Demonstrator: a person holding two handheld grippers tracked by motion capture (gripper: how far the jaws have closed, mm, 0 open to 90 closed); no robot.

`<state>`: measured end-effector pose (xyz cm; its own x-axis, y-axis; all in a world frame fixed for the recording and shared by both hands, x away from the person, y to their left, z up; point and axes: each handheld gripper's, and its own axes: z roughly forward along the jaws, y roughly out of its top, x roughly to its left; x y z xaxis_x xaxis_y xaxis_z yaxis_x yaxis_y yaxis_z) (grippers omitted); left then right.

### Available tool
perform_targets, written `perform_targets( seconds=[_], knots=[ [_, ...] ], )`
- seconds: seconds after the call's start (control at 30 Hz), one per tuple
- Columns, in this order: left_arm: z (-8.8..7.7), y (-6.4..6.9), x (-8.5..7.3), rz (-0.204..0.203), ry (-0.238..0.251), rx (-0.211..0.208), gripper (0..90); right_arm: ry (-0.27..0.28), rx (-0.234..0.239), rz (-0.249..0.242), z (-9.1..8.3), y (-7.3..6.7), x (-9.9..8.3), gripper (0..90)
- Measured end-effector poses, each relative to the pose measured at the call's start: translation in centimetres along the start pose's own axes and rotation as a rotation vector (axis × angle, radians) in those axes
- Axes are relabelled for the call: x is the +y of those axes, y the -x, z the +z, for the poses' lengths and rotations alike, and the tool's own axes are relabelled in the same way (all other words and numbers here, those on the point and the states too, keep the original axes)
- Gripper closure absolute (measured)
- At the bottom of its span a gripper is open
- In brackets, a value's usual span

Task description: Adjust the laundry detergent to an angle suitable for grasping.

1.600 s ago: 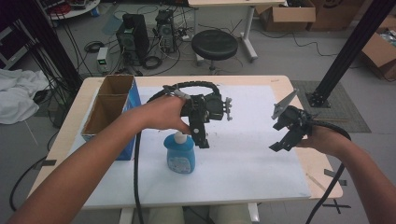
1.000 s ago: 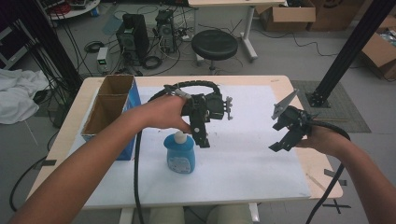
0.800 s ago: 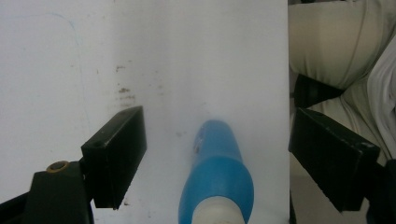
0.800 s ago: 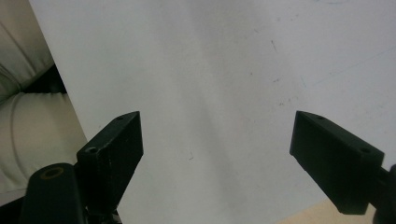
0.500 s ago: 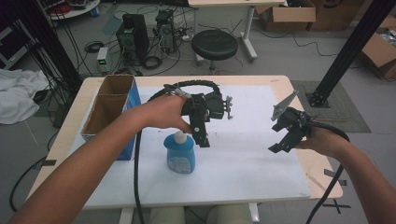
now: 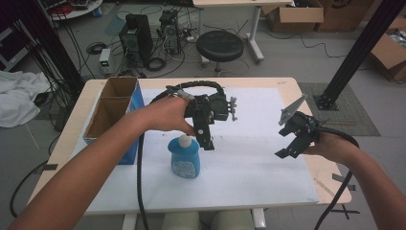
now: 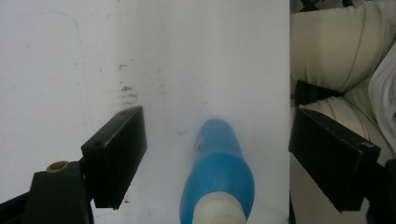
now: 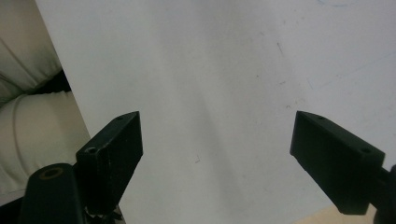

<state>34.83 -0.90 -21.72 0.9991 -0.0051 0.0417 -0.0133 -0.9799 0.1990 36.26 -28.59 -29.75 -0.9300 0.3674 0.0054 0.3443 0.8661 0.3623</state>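
A blue bottle (image 6: 185, 160) with a white cap stands upright on the white sheet (image 6: 249, 172) near the table's front. My left gripper (image 6: 203, 139) hangs just above and behind its cap, pointing down, jaws wide open. In the left gripper view the bottle (image 7: 219, 172) rises between the two open jaws, touching neither. My right gripper (image 6: 291, 143) hovers open over the right part of the sheet. In the right gripper view its jaws (image 8: 217, 163) hold nothing, and only bare white sheet lies beneath.
An open cardboard box (image 6: 111, 112) with a blue side stands at the table's left edge. The wooden table edge (image 6: 330, 184) shows at the right. A stool (image 6: 220, 45) and computer towers stand on the floor beyond the table. The person's light trousers (image 7: 336, 51) lie below the front edge.
None of note: both grippers stay almost still, the right one drifting very slightly.
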Motion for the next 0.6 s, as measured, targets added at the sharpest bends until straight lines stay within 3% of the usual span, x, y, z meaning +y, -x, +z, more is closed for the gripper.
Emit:
perform_targets(
  seconds=[0.6],
  knots=[
    [-0.5,-0.8,-0.5,-0.021,-0.002,0.006,20.0,0.120,0.009,0.028,1.0,-2.2,-1.5,17.1]
  ],
)
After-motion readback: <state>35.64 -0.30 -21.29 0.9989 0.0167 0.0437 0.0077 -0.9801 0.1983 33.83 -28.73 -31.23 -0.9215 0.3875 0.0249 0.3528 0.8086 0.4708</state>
